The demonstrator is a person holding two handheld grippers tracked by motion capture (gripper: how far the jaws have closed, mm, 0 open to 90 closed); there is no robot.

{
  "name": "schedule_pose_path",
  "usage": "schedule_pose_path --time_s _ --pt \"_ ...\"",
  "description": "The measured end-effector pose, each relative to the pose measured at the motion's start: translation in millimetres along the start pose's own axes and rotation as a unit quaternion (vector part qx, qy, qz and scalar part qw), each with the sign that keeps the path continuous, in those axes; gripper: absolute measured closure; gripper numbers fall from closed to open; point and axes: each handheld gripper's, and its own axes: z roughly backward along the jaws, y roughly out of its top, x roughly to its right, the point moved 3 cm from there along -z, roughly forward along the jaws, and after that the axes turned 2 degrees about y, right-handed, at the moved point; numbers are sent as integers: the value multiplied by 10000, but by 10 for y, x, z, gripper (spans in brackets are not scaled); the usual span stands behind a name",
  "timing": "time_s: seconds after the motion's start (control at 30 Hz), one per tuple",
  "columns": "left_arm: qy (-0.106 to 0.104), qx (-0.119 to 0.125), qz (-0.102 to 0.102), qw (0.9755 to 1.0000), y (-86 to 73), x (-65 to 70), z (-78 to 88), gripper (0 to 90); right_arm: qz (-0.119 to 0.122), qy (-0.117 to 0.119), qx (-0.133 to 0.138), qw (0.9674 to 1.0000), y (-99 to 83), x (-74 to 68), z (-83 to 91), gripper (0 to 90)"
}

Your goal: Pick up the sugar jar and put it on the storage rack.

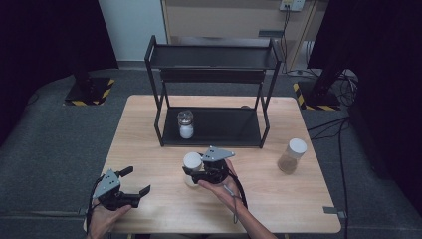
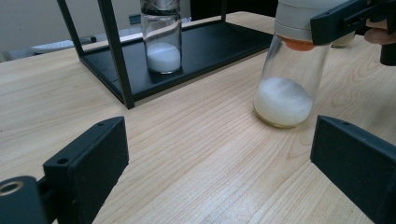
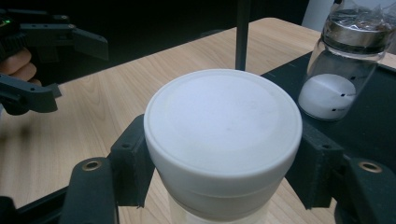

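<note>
Nowhere is any brand or readable writing showing on the jars. Seen from the right gripper (image 3: 223,163) view, the white-lidded jar (image 3: 223,135) is hiding its own glass body, which is running off the bottom edge. That gripper is clamping the jar's lid from both sides while the jar is standing on the wooden surface (image 1: 149,144) just before the black rack (image 1: 214,130). Off to the left, the left gripper (image 1: 133,182) is holding its jaws wide, gripping nothing

A lab or test room, this: a lone wooden table (image 1: 149,129) on grey carpet (image 1: 54,149), black curtains (image 1: 45,35) beyond it, hazard-taped stand bases (image 1: 89,92) behind the table, cables (image 1: 343,129) trailing to its right.
</note>
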Motion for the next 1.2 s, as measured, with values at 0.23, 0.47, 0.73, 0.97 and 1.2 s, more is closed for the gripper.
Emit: schedule_pose_path --time_s 0.23,0.47,0.73,0.97,1.2 --pt "-6 -12 -18 10000 3 2 -3 33 33 -140 52 9999 140 30 112 337" --pt "-25 -27 -13 10000 4 2 -11 33 19 -283 -10 9996 315 113 182 337" --pt "-27 -28 -25 10000 5 3 -10 33 -1 -503 27 9987 524 239 211 337" --pt "-40 -56 -55 10000 10 1 -18 33 -68 -860 64 9962 702 364 208 337" --pt "-48 -52 -44 10000 11 1 -18 33 -296 -1198 81 9923 831 542 141 337"
